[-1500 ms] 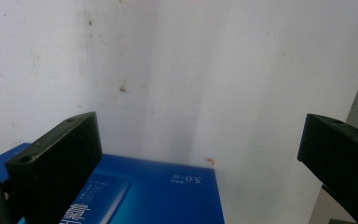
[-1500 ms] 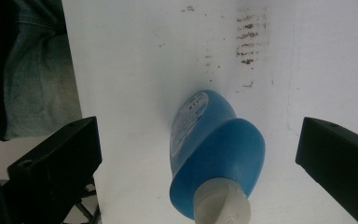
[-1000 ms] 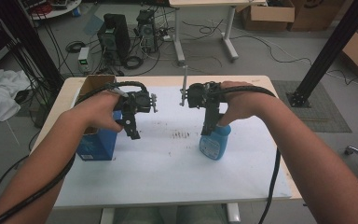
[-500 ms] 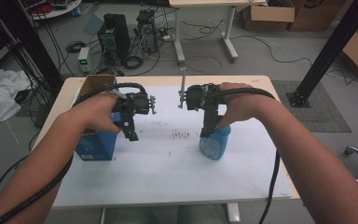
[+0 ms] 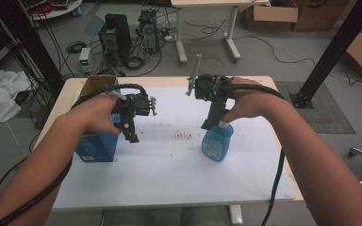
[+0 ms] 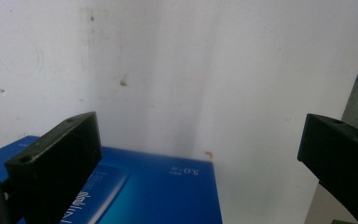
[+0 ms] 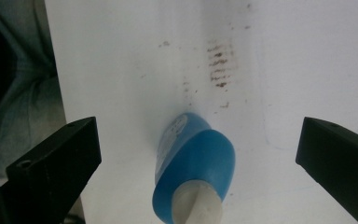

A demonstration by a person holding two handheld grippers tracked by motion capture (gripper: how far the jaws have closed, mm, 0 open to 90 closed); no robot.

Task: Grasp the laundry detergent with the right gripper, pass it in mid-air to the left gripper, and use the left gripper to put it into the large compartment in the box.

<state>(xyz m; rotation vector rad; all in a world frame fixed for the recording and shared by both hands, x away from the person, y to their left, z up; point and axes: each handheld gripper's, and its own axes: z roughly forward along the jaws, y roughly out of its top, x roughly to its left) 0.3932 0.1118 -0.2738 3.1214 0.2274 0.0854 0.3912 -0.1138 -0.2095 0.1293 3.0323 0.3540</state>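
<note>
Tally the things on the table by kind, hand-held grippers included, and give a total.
Blue bottle: 1
Blue box: 1
Cardboard box: 1
Hand-held grippers: 2, left and right, both open
Total: 5

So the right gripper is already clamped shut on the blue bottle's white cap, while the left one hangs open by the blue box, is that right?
Not quite. The right gripper is open, its jaws wide apart on either side of the blue bottle, touching nothing; the right gripper view shows it. The left gripper does hang open by the blue box.
</note>
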